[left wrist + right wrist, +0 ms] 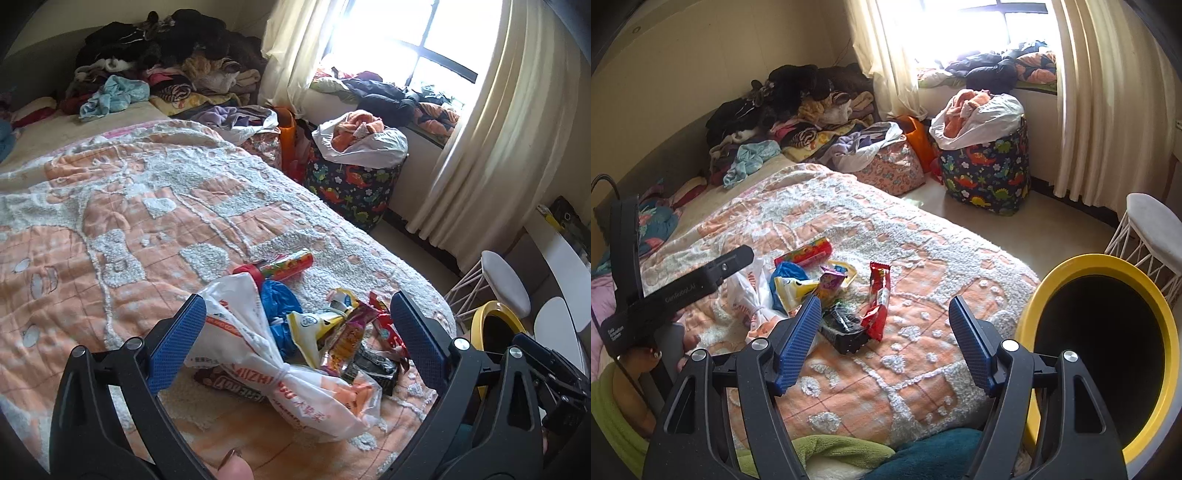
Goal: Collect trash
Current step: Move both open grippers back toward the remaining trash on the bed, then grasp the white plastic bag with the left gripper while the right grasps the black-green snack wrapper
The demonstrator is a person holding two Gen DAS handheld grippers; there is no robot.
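Left gripper [297, 334] hanging wide open over a trash pile [314, 332] lying on the orange-and-white bedspread [129, 221], nothing pinched, right gripper [882, 345] also gaping open above bare bedspread, wrappers sitting just beyond its left finger, yellow-rimmed bin [1145, 291] standing beside the bed at right

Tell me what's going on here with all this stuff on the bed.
A person is clearing trash off the bed, holding a gripper in each hand. The left gripper hangs over a heap of snack wrappers and a tied white plastic bag, jaws open around the heap but gripping nothing. The right gripper is open and empty beside a red wrapper. A yellow-rimmed bin sits at the bed's edge.
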